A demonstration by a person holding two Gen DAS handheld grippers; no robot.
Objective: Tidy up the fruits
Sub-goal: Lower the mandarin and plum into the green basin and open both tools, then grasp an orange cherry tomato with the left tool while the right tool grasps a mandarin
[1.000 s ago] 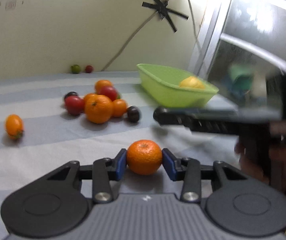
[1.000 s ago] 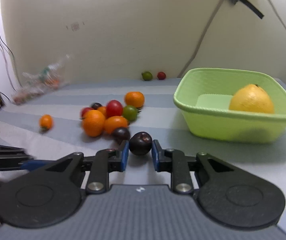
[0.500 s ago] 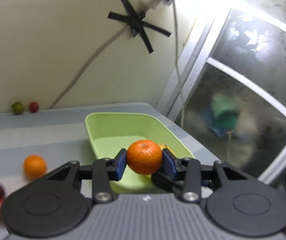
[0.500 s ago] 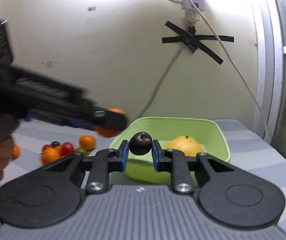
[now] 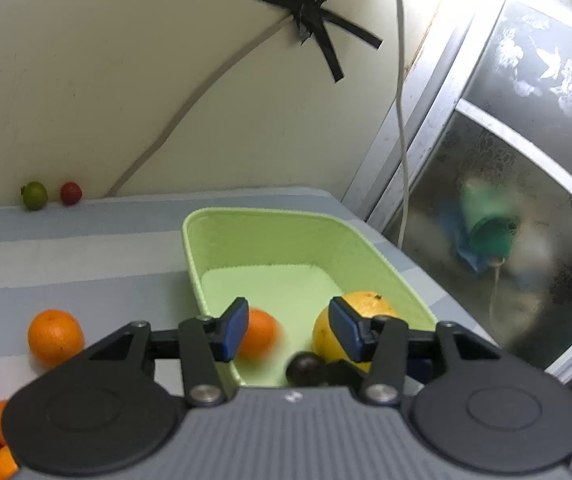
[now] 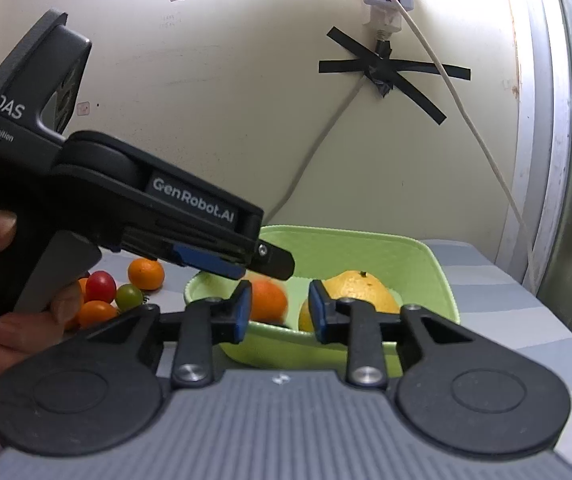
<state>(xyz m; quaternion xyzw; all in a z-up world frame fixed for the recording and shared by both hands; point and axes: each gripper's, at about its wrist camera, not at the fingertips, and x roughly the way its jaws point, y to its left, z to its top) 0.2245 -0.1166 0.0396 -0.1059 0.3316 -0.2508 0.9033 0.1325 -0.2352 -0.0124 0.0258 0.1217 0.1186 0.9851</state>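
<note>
Green basket (image 5: 382, 256) holds a tangerine (image 5: 260, 338) and dark plum (image 5: 304, 368) beneath both tongs, left (image 5: 290, 330) and right (image 6: 280, 310), jaws just parted, empty.

Tangerine (image 6: 269, 300) + yellow fruit (image 6: 360, 292) in green basket (image 6: 426, 256)

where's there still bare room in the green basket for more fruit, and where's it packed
The far half of the green basket is bare, floor showing up to its far wall. The near end is crowded: small orange, dark plum and big yellow citrus. Outside, the striped cloth left of the basket is bare up to a lone orange.
</note>
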